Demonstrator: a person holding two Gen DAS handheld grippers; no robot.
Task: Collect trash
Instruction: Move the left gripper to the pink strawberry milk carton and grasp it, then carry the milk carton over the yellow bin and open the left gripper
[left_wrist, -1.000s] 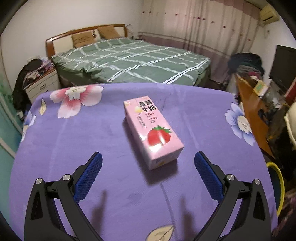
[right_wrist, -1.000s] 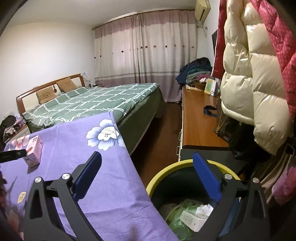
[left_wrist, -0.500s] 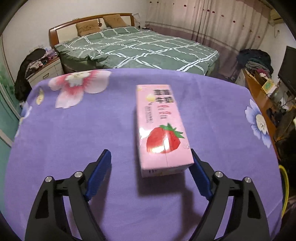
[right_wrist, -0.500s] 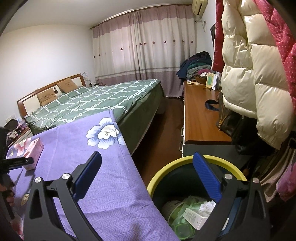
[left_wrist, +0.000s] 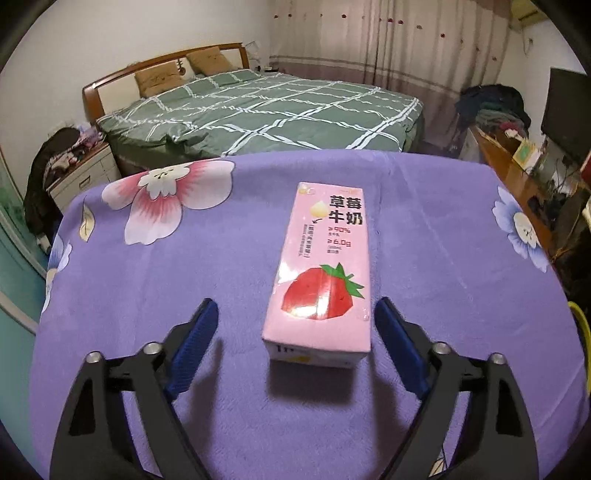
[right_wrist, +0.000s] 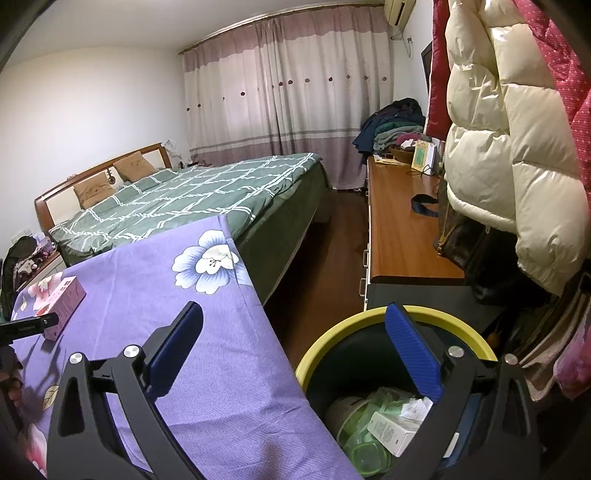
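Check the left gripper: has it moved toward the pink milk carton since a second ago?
Yes. The left gripper has advanced along the purple cloth; its closing jaws now flank the pink carton without gripping.

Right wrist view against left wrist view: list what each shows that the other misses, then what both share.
Only the right wrist view shows inside the yellow-rimmed dark trash bin, which holds a white box and green plastic, the puffy cream jacket, and the open right gripper above the bin's edge.

Only the left wrist view shows the pink carton's strawberry print and the left gripper, jaws just closing, pads not yet pressing the carton.

Both show the pink strawberry milk carton lying on the purple flowered cloth, and the green checked bed.
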